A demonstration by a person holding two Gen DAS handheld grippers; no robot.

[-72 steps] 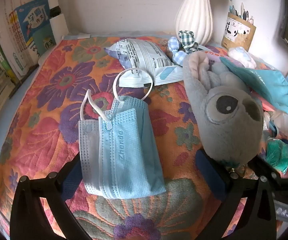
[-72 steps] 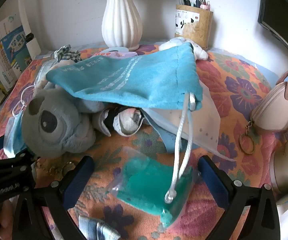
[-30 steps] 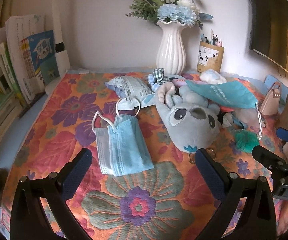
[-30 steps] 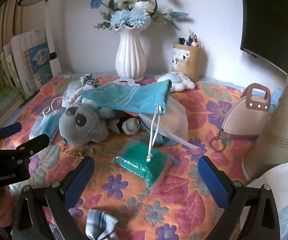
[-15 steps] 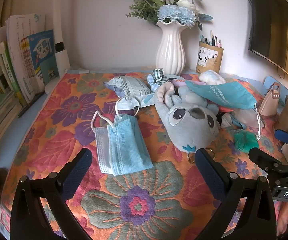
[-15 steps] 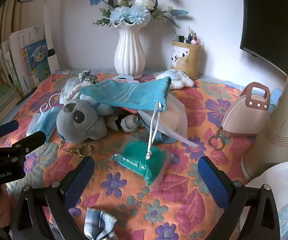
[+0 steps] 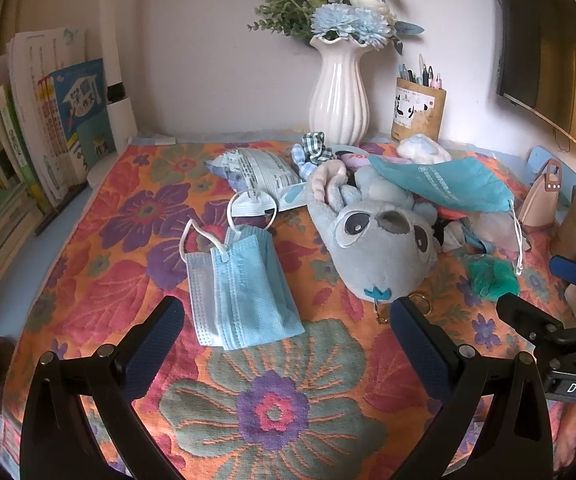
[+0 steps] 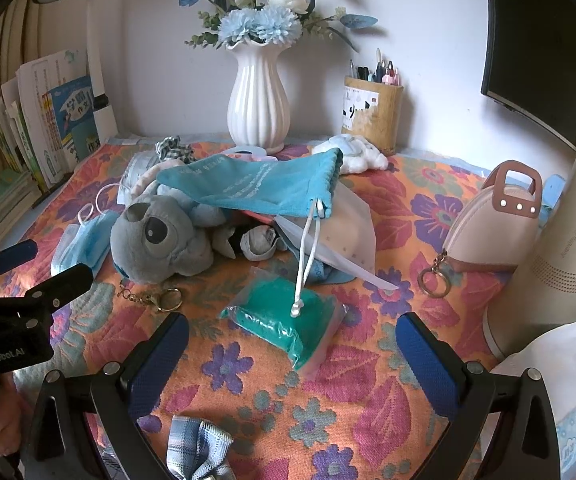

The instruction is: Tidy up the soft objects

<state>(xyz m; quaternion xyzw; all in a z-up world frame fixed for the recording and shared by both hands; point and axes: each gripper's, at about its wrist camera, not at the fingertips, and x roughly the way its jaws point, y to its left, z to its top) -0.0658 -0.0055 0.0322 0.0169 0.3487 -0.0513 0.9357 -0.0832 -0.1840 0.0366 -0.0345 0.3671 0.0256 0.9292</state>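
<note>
With both jaws held wide apart and empty, the grey plush koala toy (image 8: 159, 240) beside the white ribbed vase (image 8: 257, 100) risks being dragged if its teal drawstring pouch (image 8: 259, 188) is snagged.

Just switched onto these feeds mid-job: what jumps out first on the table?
The grey plush toy lies mid-table with a teal drawstring pouch draped over it. Left of it, blue face masks lie flat on the floral cloth; a white vase of blue flowers stands at the back wall. Both grippers, left and right, are open and empty.
</note>
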